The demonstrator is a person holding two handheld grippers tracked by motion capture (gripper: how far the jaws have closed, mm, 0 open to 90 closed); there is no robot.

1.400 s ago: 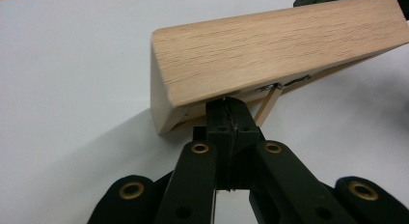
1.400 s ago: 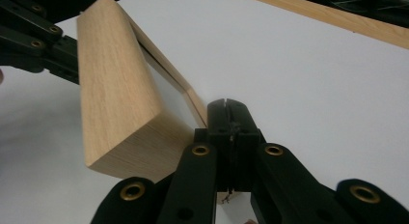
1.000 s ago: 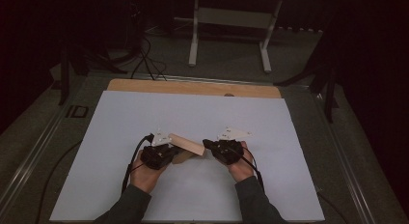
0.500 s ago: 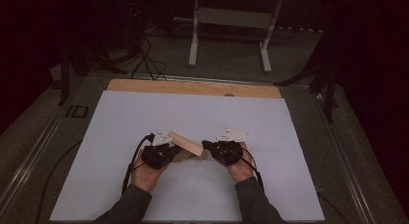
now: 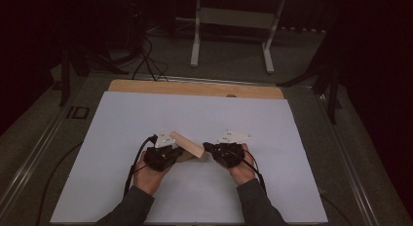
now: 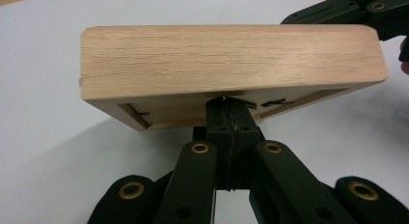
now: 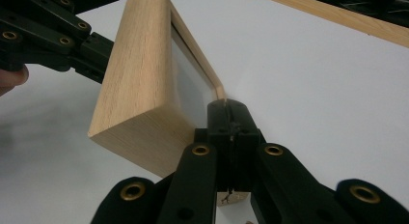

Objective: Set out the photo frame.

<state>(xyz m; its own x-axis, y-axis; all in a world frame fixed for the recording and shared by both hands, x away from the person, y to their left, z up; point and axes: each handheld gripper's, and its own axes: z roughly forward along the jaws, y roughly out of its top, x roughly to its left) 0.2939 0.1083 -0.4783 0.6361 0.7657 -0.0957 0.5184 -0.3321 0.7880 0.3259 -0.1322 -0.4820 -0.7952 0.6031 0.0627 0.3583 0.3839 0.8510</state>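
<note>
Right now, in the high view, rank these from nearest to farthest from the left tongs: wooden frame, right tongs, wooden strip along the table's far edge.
1. wooden frame, at the left tongs.
2. right tongs, across the frame.
3. wooden strip, far edge.

It looked like a lab or recording studio: a tabletop (image 5: 302, 138) covered by a plain white sheet (image 5: 146, 119) stood in a dark room, with black cables (image 5: 146, 60) trailing across the grey floor and a white metal stand (image 5: 231, 26) behind.
</note>
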